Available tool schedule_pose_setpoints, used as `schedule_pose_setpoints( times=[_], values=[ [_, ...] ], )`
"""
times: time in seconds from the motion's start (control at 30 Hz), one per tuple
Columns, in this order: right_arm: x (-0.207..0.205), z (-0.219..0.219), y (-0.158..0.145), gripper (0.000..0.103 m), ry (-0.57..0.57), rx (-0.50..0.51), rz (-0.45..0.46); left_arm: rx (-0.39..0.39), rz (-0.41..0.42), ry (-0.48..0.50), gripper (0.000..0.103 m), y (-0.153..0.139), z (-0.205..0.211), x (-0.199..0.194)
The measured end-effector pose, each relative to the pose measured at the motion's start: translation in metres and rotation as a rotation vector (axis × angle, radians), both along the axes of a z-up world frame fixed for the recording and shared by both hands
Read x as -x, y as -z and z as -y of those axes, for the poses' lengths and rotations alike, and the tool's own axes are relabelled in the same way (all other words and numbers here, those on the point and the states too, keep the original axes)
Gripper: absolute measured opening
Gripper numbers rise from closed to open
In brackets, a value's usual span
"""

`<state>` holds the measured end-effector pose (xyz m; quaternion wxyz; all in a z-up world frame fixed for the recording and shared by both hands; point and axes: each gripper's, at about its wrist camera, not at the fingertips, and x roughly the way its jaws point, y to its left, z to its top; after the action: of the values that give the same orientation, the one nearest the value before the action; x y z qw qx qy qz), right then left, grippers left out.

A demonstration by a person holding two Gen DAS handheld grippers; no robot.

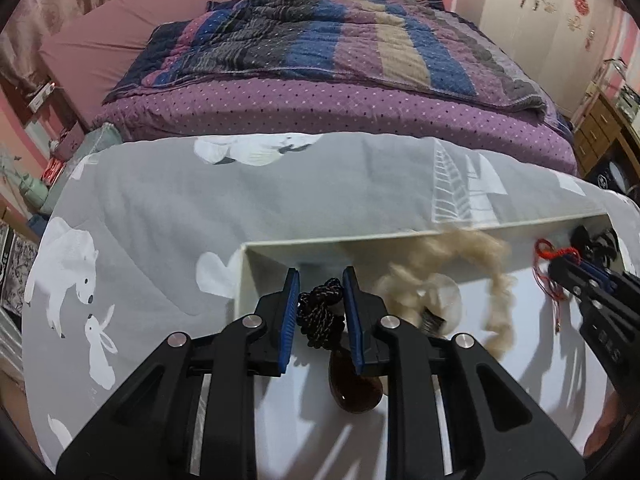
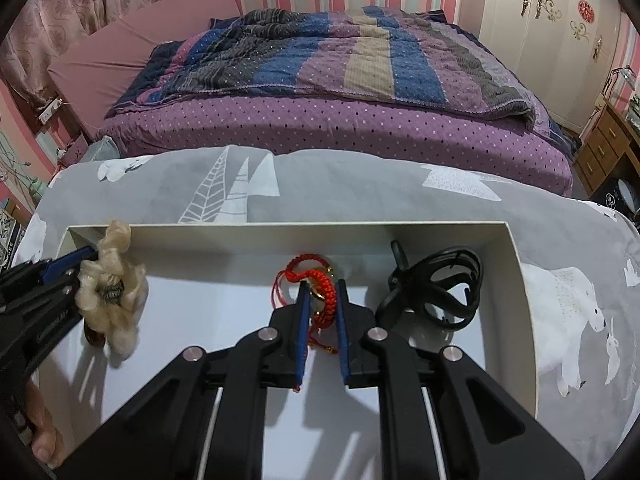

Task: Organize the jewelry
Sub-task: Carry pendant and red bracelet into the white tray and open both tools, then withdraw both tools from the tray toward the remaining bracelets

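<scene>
Left gripper: my left gripper [image 1: 321, 288] is narrowed onto a dark braided cord [image 1: 320, 312]; both blue pads touch its sides, so I hold it.
Pendant: a dark brown oval pendant [image 1: 354, 390] lies at the near end of that cord, on the tray floor between my left fingers.
Right gripper: my right gripper [image 2: 323, 292] is almost fully closed on a red braided bracelet [image 2: 322, 300] with a gold ring; pads press it from both sides.
Tray: a white shallow tray [image 2: 280, 236] rests on a grey animal-print cloth [image 2: 360, 196]; both grippers reach into it.
Cream piece: a fluffy cream ornament [image 2: 114, 292] lies just right of my left gripper.
Black piece: black looped straps [image 2: 436, 284] sit right of the bracelet, near the tray's far right corner, apart from my right fingers.
</scene>
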<state>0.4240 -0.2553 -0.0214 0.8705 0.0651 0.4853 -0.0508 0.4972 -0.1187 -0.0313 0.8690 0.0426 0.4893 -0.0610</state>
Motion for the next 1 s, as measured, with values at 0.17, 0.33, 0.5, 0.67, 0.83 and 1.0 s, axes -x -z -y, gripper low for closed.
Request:
schedule_pose_setpoints(
  times=[0.17, 0.33, 0.5, 0.67, 0.83, 1.0],
  values=[
    [0.007, 0.003, -0.019, 0.04, 0.001, 0.007, 0.029, -0.015, 0.016, 0.01, 0.032, -0.01, 0.0, 0.011],
    [0.024, 0.011, -0.054, 0.049, 0.015, 0.007, 0.081, 0.007, 0.065, 0.016, 0.059, -0.046, -0.004, 0.035],
    [0.067, 0.024, -0.105, 0.068, 0.043, 0.031, 0.162, 0.043, 0.16, 0.026, 0.09, -0.105, -0.013, 0.083],
    [0.115, 0.034, -0.143, 0.085, 0.077, 0.051, 0.21, 0.049, 0.205, 0.06, 0.098, -0.146, -0.016, 0.134],
    [0.159, 0.037, -0.161, 0.092, 0.095, 0.082, 0.233, 0.027, 0.221, 0.079, 0.1, -0.157, -0.025, 0.182],
    [0.205, 0.034, -0.173, 0.096, 0.091, 0.12, 0.27, 0.034, 0.224, 0.072, 0.1, -0.155, -0.045, 0.22]
  ],
)
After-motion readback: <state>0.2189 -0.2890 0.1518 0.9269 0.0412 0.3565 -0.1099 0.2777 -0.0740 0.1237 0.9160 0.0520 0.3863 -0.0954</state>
